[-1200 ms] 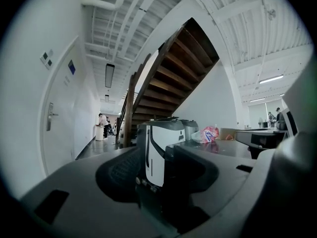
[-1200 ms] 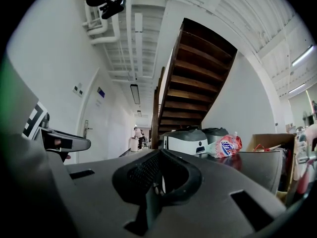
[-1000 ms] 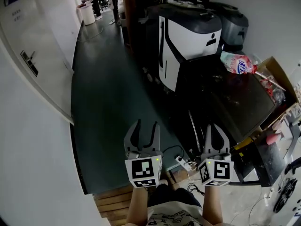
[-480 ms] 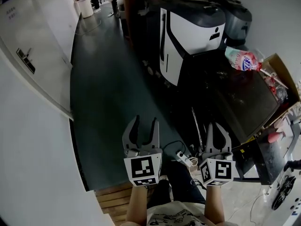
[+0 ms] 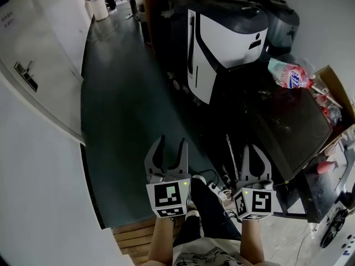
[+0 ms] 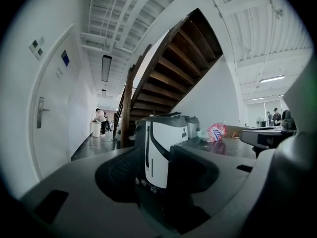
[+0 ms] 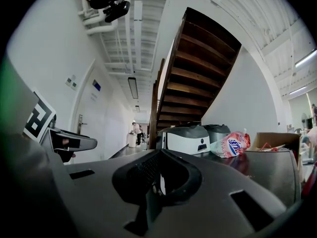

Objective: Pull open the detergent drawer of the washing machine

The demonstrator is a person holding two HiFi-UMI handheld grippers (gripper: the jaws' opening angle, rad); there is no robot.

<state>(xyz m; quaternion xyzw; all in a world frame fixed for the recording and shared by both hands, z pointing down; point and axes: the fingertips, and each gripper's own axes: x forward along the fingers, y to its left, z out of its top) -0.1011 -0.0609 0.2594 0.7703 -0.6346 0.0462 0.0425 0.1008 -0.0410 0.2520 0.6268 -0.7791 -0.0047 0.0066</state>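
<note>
Left gripper (image 5: 171,143): held out low in front of the person; jaws stand wide apart with nothing between them; its own view looks through the gap at a white-fronted machine
Right gripper (image 5: 254,151): held out beside the left one, level with it; jaws closed together to a thin slit, empty
Detergent drawer: not to be made out in any view; no drawer front shows on any unit
Washing machine: which unit it is cannot be told
White-fronted machine (image 5: 230,37): grey lid, black curved stripe down its front edge; stands ahead of both grippers, well apart from them, beside the foot of the staircase (image 6: 183,68)
Grey machine (image 5: 283,24): just behind the white-fronted one, against the wall
Dark flat-topped unit (image 5: 288,121): nearer than the two machines, ahead and to the right of the right gripper, apart from it; its top is glossy and smudged
Pink bag (image 5: 291,75): lies on the far end of the dark top, beside an open cardboard box (image 5: 333,87)
Power strip (image 5: 217,192): on the floor between the two grippers, with cables around it
Floor (image 5: 127,121): dark green corridor running ahead on the left, along a white wall with a door (image 5: 33,54)
Far end of corridor: a person (image 6: 100,115) stands by a white bin (image 6: 95,129)
Underfoot: wooden boards (image 5: 133,234); the wearer's dark trouser leg (image 5: 208,209) shows between the grippers
</note>
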